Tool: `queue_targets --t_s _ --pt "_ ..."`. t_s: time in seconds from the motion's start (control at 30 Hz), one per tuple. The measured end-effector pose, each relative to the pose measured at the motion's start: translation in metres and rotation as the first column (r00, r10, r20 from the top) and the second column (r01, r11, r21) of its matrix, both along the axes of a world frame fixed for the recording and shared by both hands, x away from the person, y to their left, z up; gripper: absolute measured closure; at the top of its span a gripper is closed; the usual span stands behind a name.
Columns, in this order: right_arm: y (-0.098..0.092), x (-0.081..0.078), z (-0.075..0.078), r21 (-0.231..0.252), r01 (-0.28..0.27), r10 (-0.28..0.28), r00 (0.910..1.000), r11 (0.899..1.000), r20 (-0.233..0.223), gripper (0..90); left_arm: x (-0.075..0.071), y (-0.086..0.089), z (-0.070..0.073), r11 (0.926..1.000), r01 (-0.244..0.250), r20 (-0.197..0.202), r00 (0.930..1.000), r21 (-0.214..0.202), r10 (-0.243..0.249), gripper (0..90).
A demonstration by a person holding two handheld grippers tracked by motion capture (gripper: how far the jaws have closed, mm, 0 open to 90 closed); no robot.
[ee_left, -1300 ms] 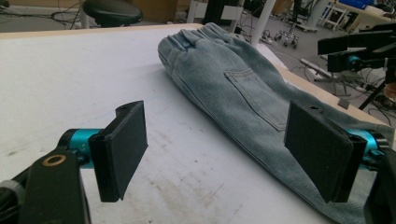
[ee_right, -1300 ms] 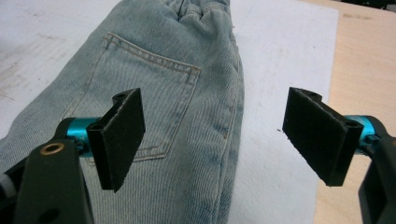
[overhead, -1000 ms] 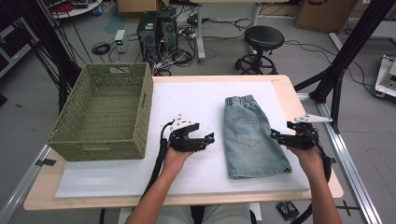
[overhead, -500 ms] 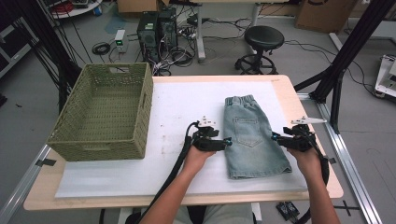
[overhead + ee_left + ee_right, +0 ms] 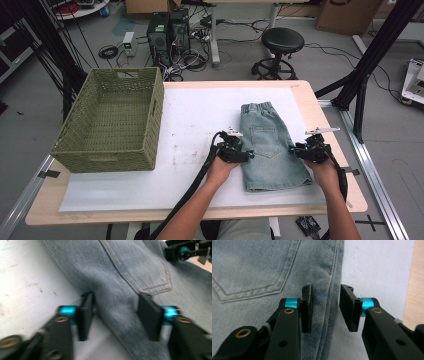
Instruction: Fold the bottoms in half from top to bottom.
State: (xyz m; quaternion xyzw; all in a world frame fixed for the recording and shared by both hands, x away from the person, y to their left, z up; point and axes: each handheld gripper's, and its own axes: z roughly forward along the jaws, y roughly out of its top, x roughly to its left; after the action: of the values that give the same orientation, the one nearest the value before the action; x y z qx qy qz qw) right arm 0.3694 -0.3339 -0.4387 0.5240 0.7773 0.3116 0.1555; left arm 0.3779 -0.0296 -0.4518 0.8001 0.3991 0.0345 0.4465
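Observation:
Pale blue denim shorts [image 5: 272, 145] lie flat on the white mat [image 5: 200, 115], waistband away from me. My left gripper [image 5: 248, 155] is at the shorts' left edge and my right gripper [image 5: 294, 150] at their right edge, both low on the cloth. In the left gripper view, the left gripper [image 5: 116, 312] has just been closing, and a raised fold of denim [image 5: 120, 277] stands between its jaws. In the right gripper view, the right gripper [image 5: 325, 305] has also been closing, astride the side seam of the shorts [image 5: 257, 265], with gaps still showing beside the pads.
A green woven basket [image 5: 107, 155] stands empty on the table's left. The wooden table edge [image 5: 312, 100] runs just right of the mat. Beyond the table are a black stool [image 5: 282, 40] and computer towers [image 5: 167, 30]; black frame posts [image 5: 370, 60] rise at the right.
My left gripper has moved right from the bare mat onto the shorts' left edge. My right gripper has sunk onto the right edge. Both pairs of jaws have narrowed.

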Motion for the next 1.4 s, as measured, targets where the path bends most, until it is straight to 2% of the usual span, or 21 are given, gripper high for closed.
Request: queue_targets --t_s 0.03,0.07,0.2,0.27,0.43,0.6,0.73,1.03,1.3,1.4 --pt "-0.001 0.0 0.0 0.006 -0.004 0.004 1.0 1.0 0.0 67.2 -0.002 -0.002 0.0 0.9998 0.001 0.019 0.9998 0.018 -0.001 60.8" --pt "-0.001 0.0 -0.001 0.014 -0.006 0.006 1.0 1.0 -0.001 68.0 -0.003 -0.004 -0.001 0.9998 0.0 0.024 0.9997 0.019 0.0 64.6" --pt "-0.005 0.001 -0.002 0.05 -0.008 0.009 0.9998 0.999 -0.016 74.7 -0.001 -0.002 -0.002 0.9997 0.012 -0.018 0.9998 -0.021 -0.012 79.8" --pt "-0.006 0.0 -0.002 0.062 -0.011 0.013 0.9996 0.998 -0.025 77.5 0.0 0.0 -0.001 0.9995 0.015 -0.028 0.9995 -0.028 -0.016 82.6" --pt "-0.002 -0.003 0.0 0.058 -0.018 0.02 0.9996 0.998 -0.021 79.2 0.003 0.011 -0.003 0.997 0.011 -0.058 0.9982 -0.077 -0.015 83.6" --pt "0.006 -0.009 0.0 0.099 -0.044 0.048 0.9981 0.994 -0.04 79.2 0.001 0.028 -0.001 0.9958 -0.001 -0.06 0.9982 -0.092 -0.004 83.7" --pt "0.02 -0.013 0.0 0.101 -0.075 0.08 0.9957 0.992 -0.048 79.2 -0.006 0.047 0.0 0.9962 -0.001 -0.052 0.9986 -0.087 -0.004 83.7" --pt "0.074 -0.022 0.002 0.066 -0.173 0.176 0.9832 0.983 -0.048 78.6 -0.028 0.101 0.003 0.9971 -0.019 -0.034 0.9993 -0.074 0.016 83.7" --pt "0.102 -0.035 0.003 0.041 -0.233 0.234 0.9715 0.972 -0.037 77.3 -0.049 0.129 0.002 0.9977 -0.009 -0.03 0.9995 -0.067 0.007 83.7" --pt "0.106 -0.038 0.005 0.039 -0.243 0.245 0.9684 0.969 -0.048 68.0 -0.052 0.134 0.003 0.9977 -0.012 -0.015 0.9998 -0.067 0.011 82.1"
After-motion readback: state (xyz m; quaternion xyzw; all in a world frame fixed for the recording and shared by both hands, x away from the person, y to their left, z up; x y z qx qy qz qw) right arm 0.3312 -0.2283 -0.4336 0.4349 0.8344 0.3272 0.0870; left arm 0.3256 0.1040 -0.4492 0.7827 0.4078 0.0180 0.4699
